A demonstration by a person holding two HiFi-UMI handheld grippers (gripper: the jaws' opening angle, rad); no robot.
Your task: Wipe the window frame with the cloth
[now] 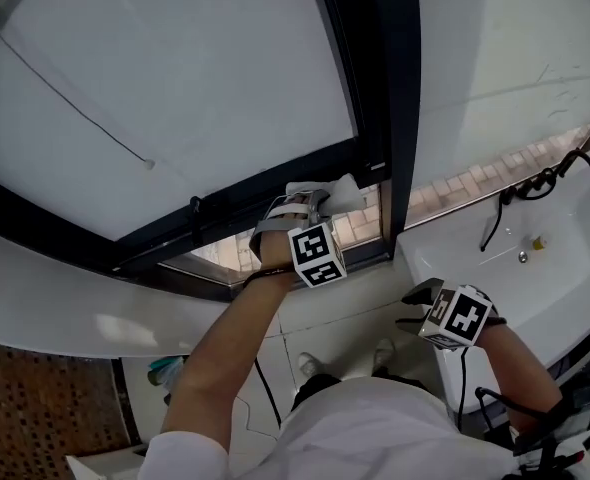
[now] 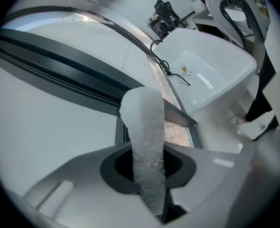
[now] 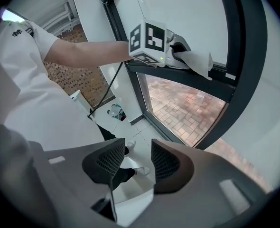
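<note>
One cloth (image 2: 144, 141) in left gripper (image 1: 313, 208), seemingly against frame (image 1: 401, 118)

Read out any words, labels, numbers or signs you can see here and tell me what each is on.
No readable text in any view.
The cube on the left gripper and the cube on the right gripper: black-and-white square patterns, no letters.
Dark print on the person's sleeve: too blurred to read.

Stretches the bare left arm (image 1: 225, 358) up and forward, with the left gripper (image 1: 315, 208) at its end, jaws clamped on a white cloth (image 2: 144, 137). Holds the right gripper (image 1: 420, 306) lower, close beside the body, elbow bent, jaws apart and empty.
</note>
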